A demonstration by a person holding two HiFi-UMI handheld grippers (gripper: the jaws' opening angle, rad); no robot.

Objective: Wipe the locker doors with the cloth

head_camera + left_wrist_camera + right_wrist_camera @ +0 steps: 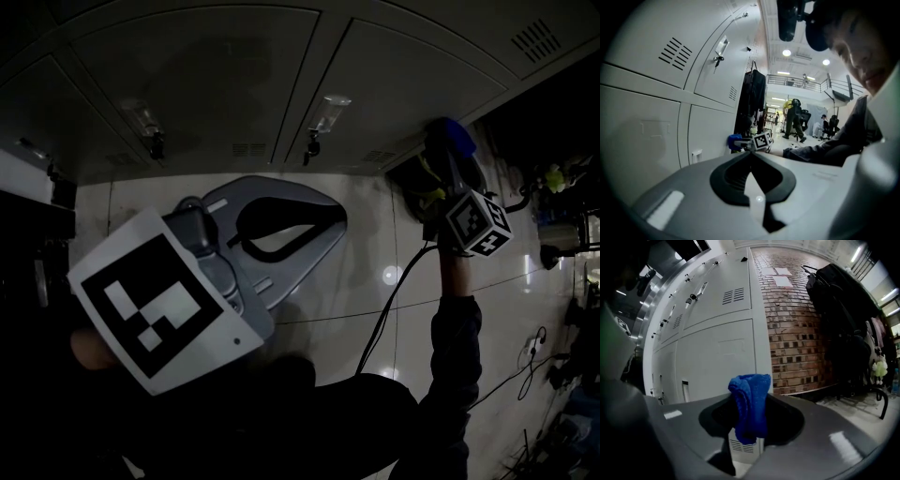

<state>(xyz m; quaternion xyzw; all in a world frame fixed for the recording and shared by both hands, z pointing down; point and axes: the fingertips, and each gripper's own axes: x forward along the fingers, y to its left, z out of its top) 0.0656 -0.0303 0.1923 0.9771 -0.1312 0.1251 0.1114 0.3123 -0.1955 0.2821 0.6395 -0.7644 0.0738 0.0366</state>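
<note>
The right hand-held gripper [748, 392] is clenched on the blue cloth [751, 418], whose long axis hangs upright. The locker doors [717, 352] lie just ahead of it. The left hand-held gripper [751, 154], closed on nothing, looks farther from them.

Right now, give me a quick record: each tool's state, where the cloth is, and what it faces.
left tool: shut, nothing between its jaws
right tool: shut on the blue cloth
cloth shape: bunched, hanging down between the jaws
facing: lower locker door, near its edge by the brick wall
cloth-to-door contact: cannot tell
</note>
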